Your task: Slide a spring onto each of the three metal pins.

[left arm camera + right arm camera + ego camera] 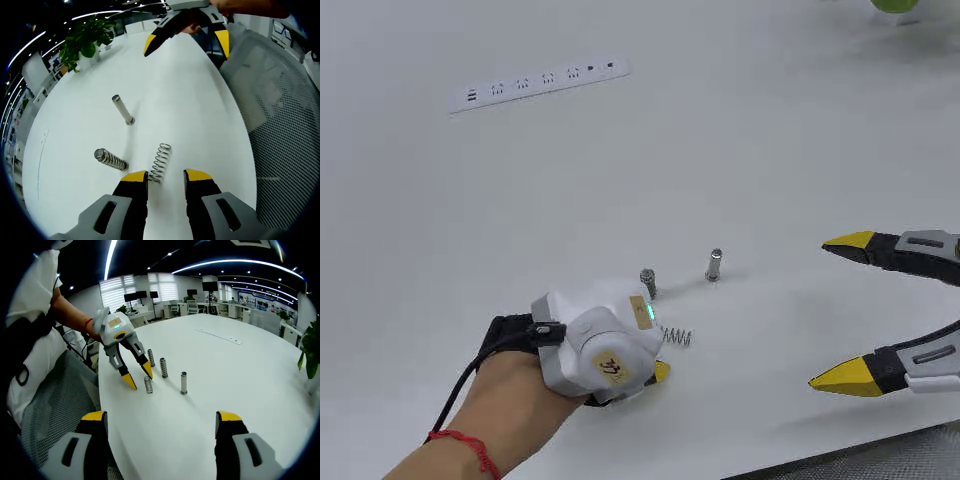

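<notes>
The jaws of the left gripper (166,175) stood parted around the near end of the loose silver coil spring (160,162) lying on the white bench (195,100). The right gripper (161,415) hung wide open, well apart. A gentle mid-coil pinch would likely keep the spring straight for the bare upright steel pin (122,109) nearby.

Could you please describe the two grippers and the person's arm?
The left gripper has a white boxy housing with a green light, a tan sticker and a black cable; its grey-black jaws end in pointed yellow tips. The right gripper has the same jaws. The person wears a red string bracelet, a black hand strap and a white short sleeve.
</notes>
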Motion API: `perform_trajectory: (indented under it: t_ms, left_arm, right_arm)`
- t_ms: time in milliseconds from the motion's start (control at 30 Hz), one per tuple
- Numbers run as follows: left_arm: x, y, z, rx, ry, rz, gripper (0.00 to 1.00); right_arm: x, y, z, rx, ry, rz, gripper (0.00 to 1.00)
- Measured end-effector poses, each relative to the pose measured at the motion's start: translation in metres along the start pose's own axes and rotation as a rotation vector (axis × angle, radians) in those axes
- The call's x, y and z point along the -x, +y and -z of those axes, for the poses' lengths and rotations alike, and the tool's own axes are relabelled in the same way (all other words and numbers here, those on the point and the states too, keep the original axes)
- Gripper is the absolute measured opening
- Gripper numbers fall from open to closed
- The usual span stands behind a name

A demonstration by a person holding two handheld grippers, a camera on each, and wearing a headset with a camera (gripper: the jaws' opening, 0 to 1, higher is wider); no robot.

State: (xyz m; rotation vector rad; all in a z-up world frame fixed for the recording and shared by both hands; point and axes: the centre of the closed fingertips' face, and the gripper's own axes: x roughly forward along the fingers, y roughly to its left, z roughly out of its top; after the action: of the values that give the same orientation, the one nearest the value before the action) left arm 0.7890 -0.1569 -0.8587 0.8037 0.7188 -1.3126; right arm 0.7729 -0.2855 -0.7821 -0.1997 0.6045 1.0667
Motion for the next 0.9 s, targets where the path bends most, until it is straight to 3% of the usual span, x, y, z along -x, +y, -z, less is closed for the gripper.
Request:
perform_trajectory:
  t_ms: [467,900]
  left_arm:
    - [-0.0013,-0.0026,0.0015,0.11,-0.009,-0.004,0.22]
    - [0.0,0.0007,0.0018,0.124,-0.014,-0.02,0.12]
  right_arm:
    - [0.0041,-0.0017,0.0018,-0.002,0.005,0.01,0.89]
    - [0.0051,-0.0006,0.004,-0.007,0.012,0.016,0.89]
